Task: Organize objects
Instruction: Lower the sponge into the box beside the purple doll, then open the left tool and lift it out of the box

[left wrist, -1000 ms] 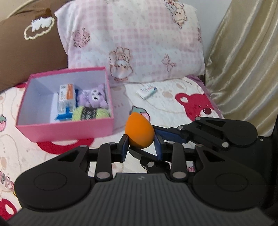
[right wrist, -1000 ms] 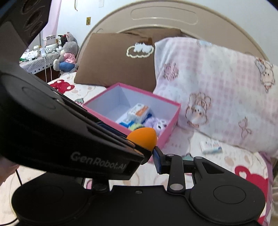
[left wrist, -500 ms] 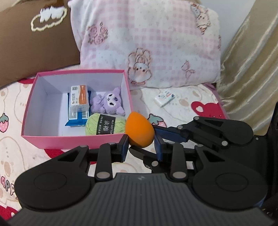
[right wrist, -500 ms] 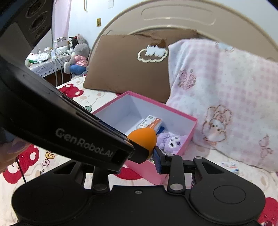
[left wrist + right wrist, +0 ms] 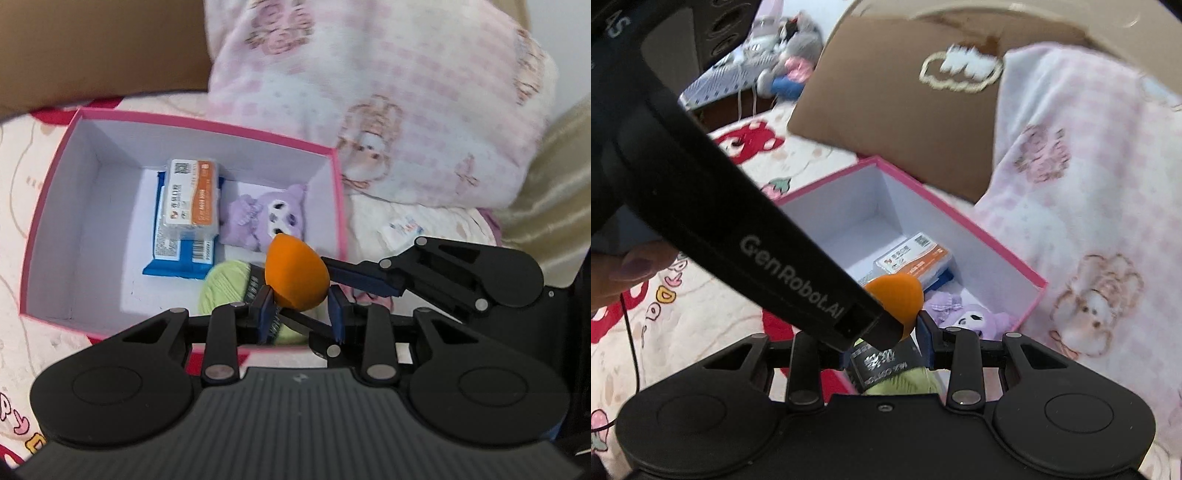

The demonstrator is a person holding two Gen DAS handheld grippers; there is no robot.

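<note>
Orange egg-shaped sponge point(image 5: 296, 275) sits between the pads of the left gripper point(image 5: 301, 314), jaws narrow and pressed on its lower part; most of it stands clear beyond the fingertips. The right gripper point(image 5: 886, 341) comes in from the side, and its jaws close on the same sponge point(image 5: 897, 295). Just past both sets of jaws lies the pink box point(image 5: 51, 218), open. Beyond the sponge in the box: green yarn ball point(image 5: 223, 284), purple plush point(image 5: 267, 218), blue-and-orange packets point(image 5: 186, 206).
</note>
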